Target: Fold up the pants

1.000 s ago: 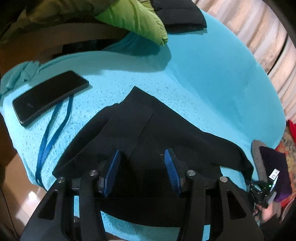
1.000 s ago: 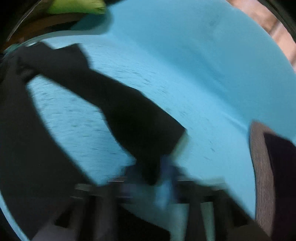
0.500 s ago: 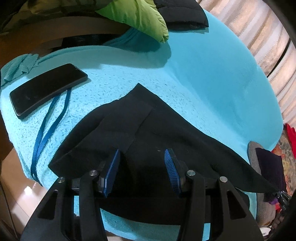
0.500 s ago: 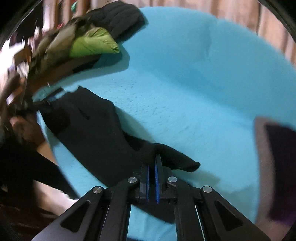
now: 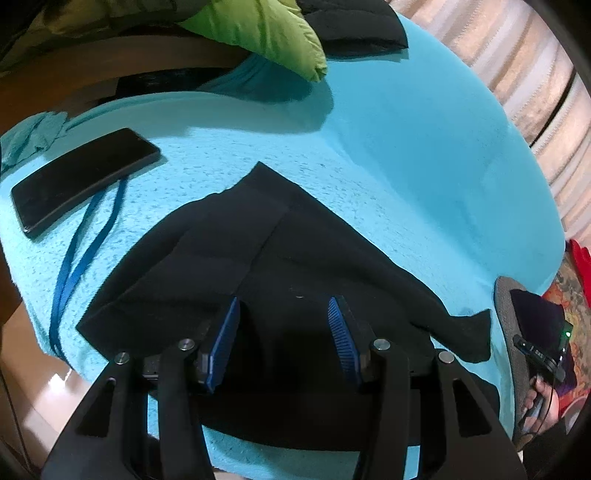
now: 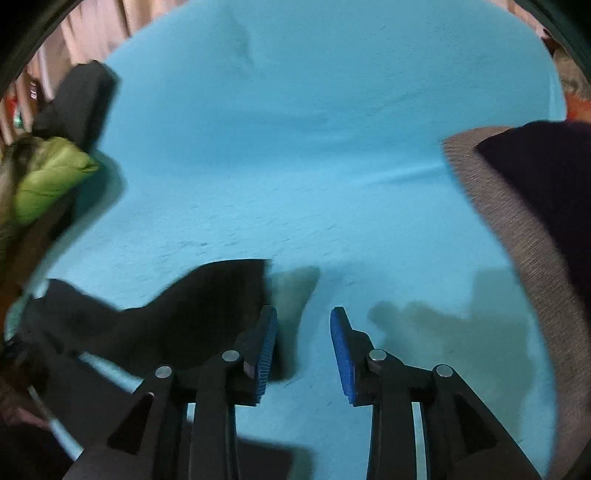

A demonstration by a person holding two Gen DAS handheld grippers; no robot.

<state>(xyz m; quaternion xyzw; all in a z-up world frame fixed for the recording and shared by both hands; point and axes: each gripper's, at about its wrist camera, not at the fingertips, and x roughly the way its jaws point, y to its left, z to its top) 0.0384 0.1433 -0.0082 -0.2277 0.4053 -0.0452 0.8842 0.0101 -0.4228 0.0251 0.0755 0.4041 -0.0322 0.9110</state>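
A home bedroom: turquoise blanket [image 5: 424,147], green pillow [image 5: 258,33], curtains [image 5: 524,74].

My right claw [image 6: 303,347] has just been opening, nothing between the jaws, only turquoise blanket [image 6: 314,166] under the gap. Black pants [image 6: 192,314] lie left of it, the leg end just beside my left pad. Green cushion [image 6: 51,177] far left, grey-rimmed dark thing [image 6: 517,229] on the right. Picture is blurry.
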